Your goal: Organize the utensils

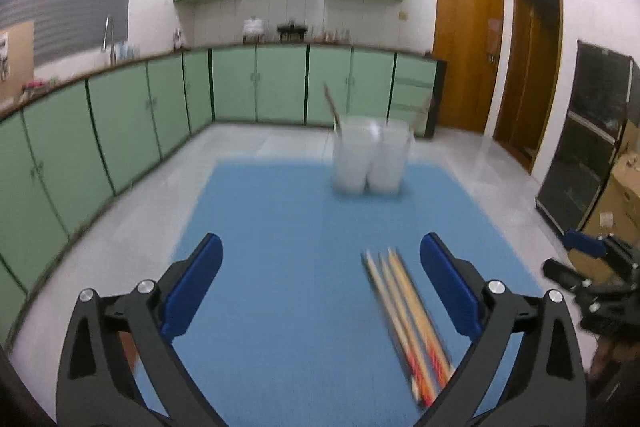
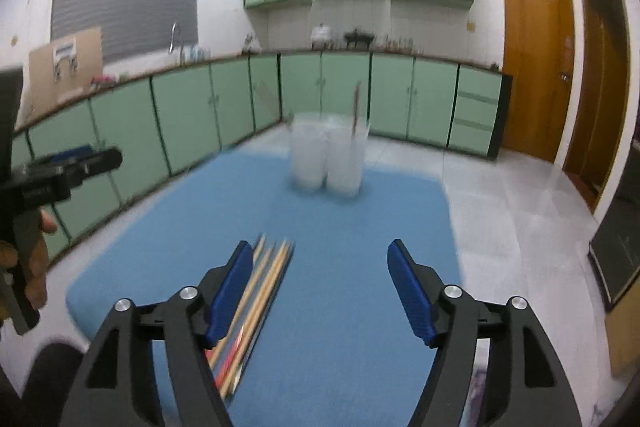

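Note:
Several wooden chopsticks (image 1: 408,319) with red ends lie side by side on the blue mat (image 1: 296,227), just inside my left gripper's right finger. My left gripper (image 1: 320,259) is open and empty above the mat. In the right wrist view the chopsticks (image 2: 256,299) lie by my right gripper's left finger. My right gripper (image 2: 320,267) is open and empty. Two translucent cups (image 1: 370,159) stand side by side at the mat's far end, each with a chopstick in it; they also show in the right wrist view (image 2: 326,163).
The mat (image 2: 360,227) lies on a pale table. Green cabinets (image 1: 120,115) line the room's left and far walls. Wooden doors (image 1: 468,47) are on the right. The right gripper (image 1: 600,267) shows at the left view's right edge; the left gripper (image 2: 60,175) at the right view's left edge.

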Demonstrator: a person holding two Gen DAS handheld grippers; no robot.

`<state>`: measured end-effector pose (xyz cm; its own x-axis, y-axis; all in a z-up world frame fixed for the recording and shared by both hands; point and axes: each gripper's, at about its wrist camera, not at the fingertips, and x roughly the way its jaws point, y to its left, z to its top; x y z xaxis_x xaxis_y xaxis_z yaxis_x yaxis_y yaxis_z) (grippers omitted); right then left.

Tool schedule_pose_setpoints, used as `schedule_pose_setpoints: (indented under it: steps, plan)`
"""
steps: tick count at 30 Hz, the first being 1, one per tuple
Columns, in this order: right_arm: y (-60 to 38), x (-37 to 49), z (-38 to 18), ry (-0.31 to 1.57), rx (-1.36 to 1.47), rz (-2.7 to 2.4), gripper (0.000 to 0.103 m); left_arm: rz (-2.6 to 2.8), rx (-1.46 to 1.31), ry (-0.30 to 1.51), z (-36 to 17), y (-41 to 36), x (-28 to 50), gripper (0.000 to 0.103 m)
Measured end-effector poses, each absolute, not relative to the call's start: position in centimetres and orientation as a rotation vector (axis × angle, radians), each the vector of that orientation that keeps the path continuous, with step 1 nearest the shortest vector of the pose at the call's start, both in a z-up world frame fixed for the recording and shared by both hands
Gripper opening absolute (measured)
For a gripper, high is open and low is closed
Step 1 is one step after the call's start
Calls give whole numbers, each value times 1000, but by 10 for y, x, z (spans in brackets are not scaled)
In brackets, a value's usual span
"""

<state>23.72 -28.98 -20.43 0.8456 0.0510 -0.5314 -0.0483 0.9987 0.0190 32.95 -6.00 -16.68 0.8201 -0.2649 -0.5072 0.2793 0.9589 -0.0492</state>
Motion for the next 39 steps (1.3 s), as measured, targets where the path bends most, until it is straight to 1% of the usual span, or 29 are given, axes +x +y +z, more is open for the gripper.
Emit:
schedule_pose_setpoints:
  steps: [6,9,14,17,27,36,39]
  plan:
    - [-260,207,-277,694,47,67,69,-262,28,664,-243,-53,278,96]
    - [-246,204,-295,710,15,75,69,-273,50,703,-263,-62,266,96]
    - [-239,215,-305,713,-3,66,69,-282,105,732,-285,-76,267,96]
    - [-248,220,-305,697,-3,33,71,-280,119,741,-293,-82,268,96]
    - [-292,211,-308,696,36,-24,73,-273,164,775,-318,-103,277,96]
    - [-291,210,-310,682,38,-2,73,-279,164,747,-310,-113,275,96]
    - [-292,213,-310,683,37,-2,73,-284,182,756,-315,-120,275,96]
